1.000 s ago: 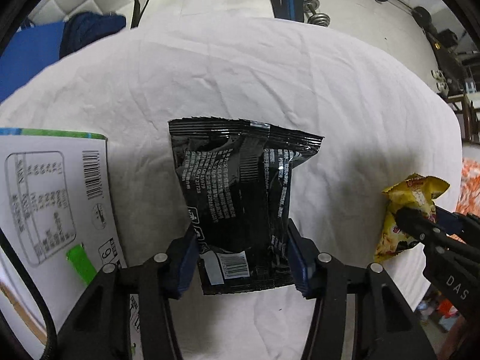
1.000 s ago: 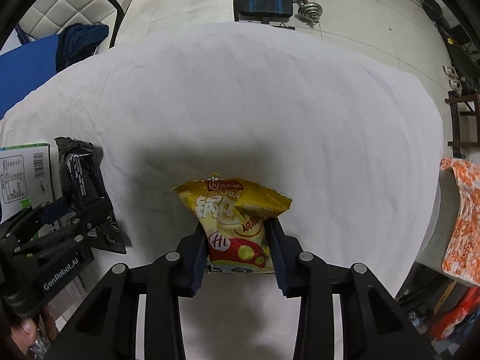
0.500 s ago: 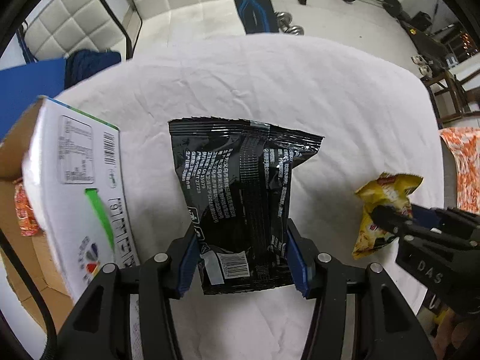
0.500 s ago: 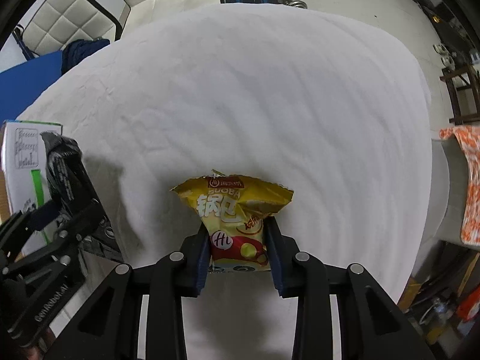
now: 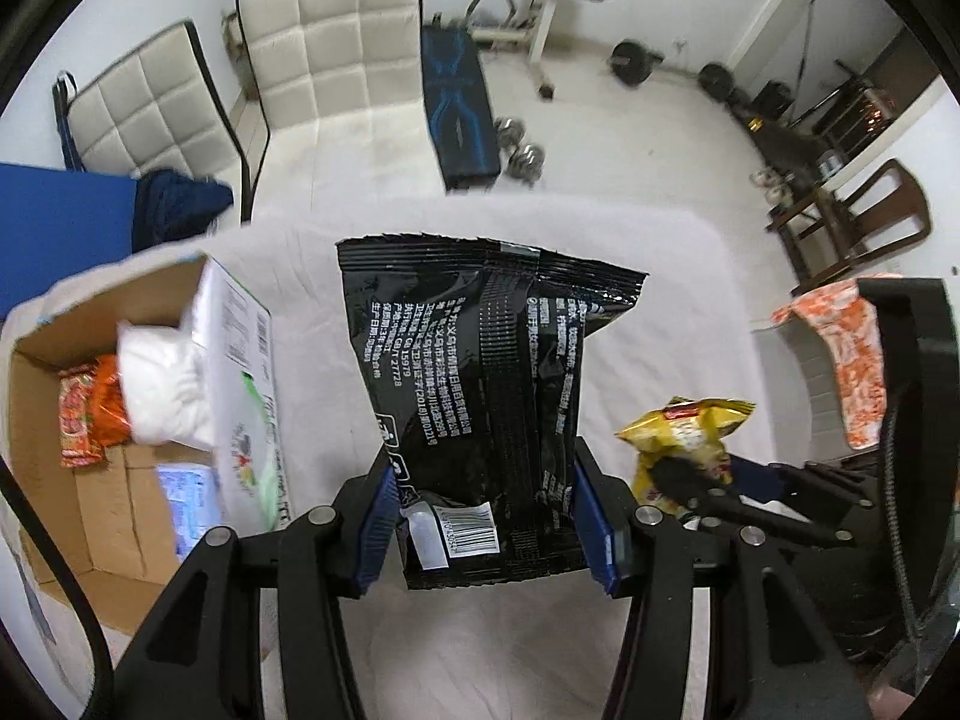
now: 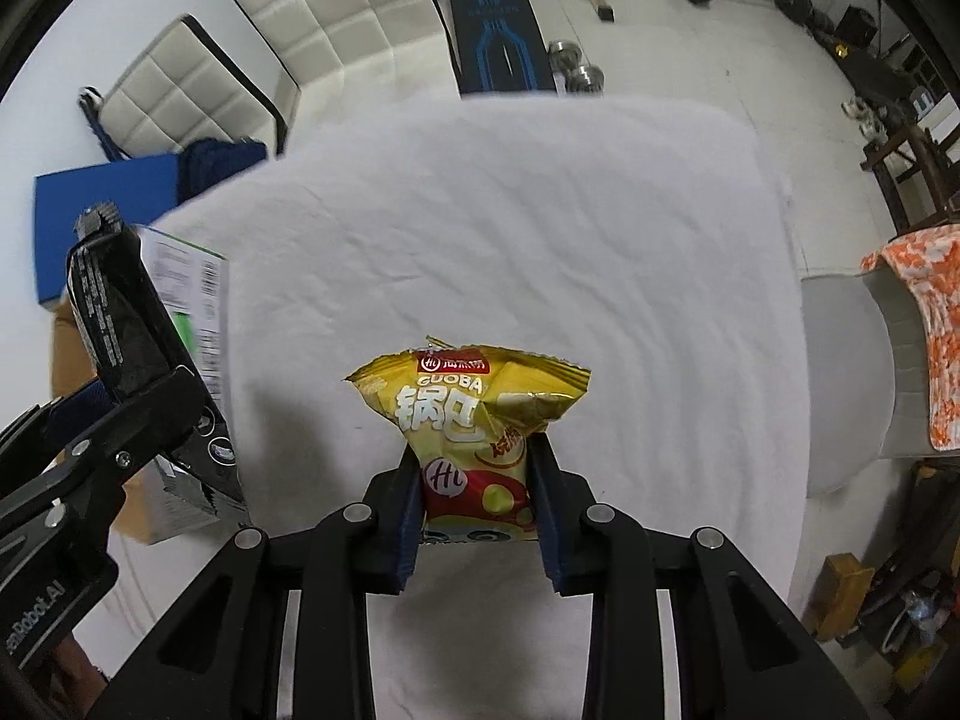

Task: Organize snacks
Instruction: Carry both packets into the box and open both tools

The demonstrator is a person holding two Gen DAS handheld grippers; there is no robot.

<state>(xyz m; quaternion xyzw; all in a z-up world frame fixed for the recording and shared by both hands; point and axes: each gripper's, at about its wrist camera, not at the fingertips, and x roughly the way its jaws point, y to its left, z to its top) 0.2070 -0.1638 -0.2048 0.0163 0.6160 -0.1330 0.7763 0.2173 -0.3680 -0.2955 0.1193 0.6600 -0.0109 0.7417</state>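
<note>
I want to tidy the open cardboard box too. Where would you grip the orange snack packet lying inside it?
Probably from above through the open top of the cardboard box. Pinch the orange snack packet across its near free end; a white bag overlaps its far side.

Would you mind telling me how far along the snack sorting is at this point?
Partly done: the cardboard box already holds an orange snack packet. In hand: the left gripper grips a black snack bag, the right gripper a yellow chip bag. Both remain unboxed.
</note>
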